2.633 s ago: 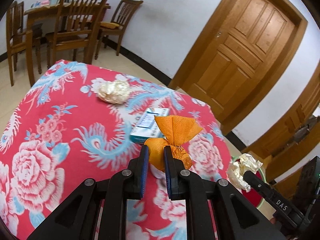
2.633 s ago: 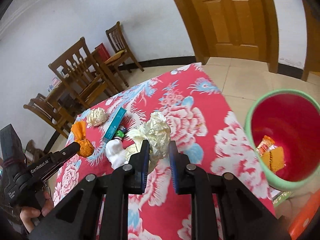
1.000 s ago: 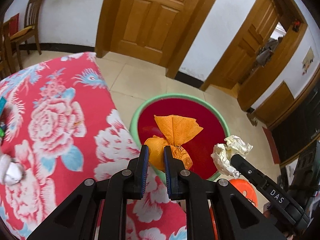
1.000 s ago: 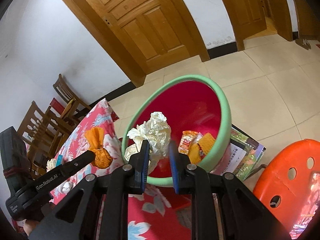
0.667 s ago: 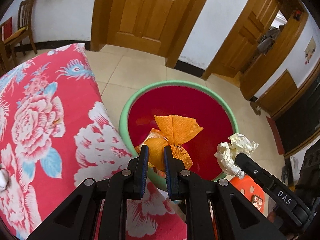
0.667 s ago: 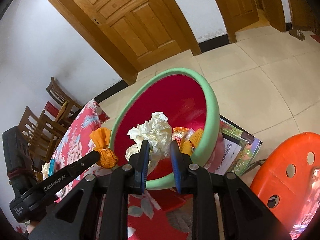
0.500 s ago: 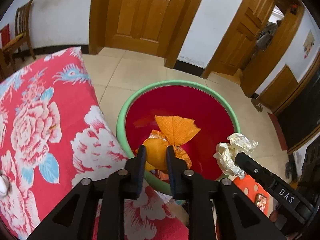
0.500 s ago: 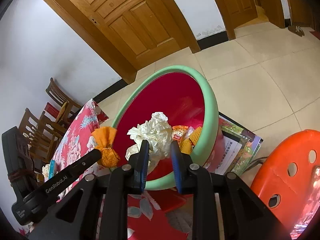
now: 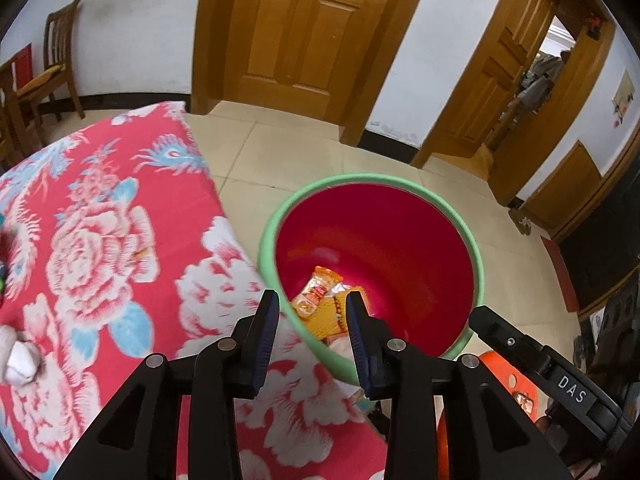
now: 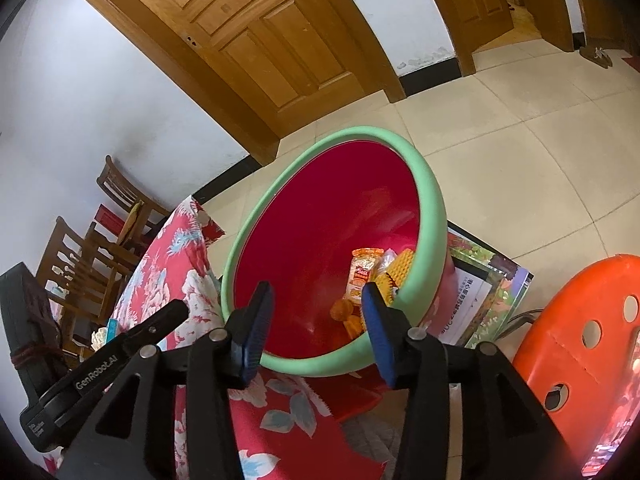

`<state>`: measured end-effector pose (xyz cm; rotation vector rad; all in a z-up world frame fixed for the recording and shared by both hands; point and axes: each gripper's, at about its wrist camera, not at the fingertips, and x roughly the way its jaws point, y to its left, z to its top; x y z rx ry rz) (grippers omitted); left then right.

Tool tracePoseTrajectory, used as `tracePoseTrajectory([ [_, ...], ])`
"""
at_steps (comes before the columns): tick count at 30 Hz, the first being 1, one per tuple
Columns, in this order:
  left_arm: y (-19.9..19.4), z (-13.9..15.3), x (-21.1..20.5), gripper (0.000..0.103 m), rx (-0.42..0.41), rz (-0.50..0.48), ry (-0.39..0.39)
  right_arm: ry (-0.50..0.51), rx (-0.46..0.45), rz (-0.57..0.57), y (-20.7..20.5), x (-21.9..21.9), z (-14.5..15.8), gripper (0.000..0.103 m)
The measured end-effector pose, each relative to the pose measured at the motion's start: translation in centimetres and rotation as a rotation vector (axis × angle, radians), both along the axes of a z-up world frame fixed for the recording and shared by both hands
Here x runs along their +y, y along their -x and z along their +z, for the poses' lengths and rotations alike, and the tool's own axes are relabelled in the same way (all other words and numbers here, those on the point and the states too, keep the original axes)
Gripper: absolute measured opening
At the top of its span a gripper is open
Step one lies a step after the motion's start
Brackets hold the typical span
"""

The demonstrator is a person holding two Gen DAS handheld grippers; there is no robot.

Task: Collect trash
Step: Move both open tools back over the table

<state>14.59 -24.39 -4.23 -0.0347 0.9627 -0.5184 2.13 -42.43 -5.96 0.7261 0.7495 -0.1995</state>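
Note:
A red bin with a green rim [image 9: 472, 252] [image 10: 432, 196] stands on the floor beside the table. Orange and yellow wrappers [image 9: 320, 292] [image 10: 362, 276] lie at its bottom, and a small orange bundle [image 10: 340, 310] lies with them. My left gripper [image 9: 312, 312] is open and empty above the bin's near rim. My right gripper [image 10: 316, 304] is open and empty over the bin too. The white crumpled paper is not visible in the bin.
The table with a red floral cloth [image 9: 100, 240] [image 10: 168, 264] is to the left, with a white crumpled item [image 9: 20, 356] at its left edge. An orange stool [image 10: 580, 320] stands to the right. Printed paper [image 10: 480, 296] lies under the bin. Wooden chairs [image 10: 80, 256] stand behind.
Both grippers have opened. The orange bundle has left the left gripper and the crumpled white paper has left the right one; both grippers are now empty over the bin.

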Motion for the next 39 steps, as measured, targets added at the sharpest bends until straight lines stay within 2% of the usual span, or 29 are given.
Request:
tracePoseTrajectory([
  [10, 0.9, 1.5, 5.3, 0.036, -0.029, 0.118, 0.011, 0.008, -0.016, 0.027, 0.0, 1.5, 1.0, 0.054],
  [14, 1.4, 1.9, 7.4, 0.043, -0.041, 0.173, 0.005, 0.011, -0.021, 0.036, 0.1, 2.2, 1.4, 0.056],
  [28, 1.8, 1.9, 15.7, 0.043, -0.043, 0.396, -0.026, 0.03, -0.021, 0.094, -0.2, 4.7, 2.3, 0.061],
  [32, 1.8, 1.5, 17.7, 0.05, -0.036, 0.466, -0.044, 0.037, -0.023, 0.129, -0.6, 5.8, 2.5, 0.061],
  [39, 1.2, -0.3, 19.7, 0.052, 0.007, 0.543, -0.066, 0.046, -0.016, 0.207, -1.5, 8.2, 2.5, 0.061],
])
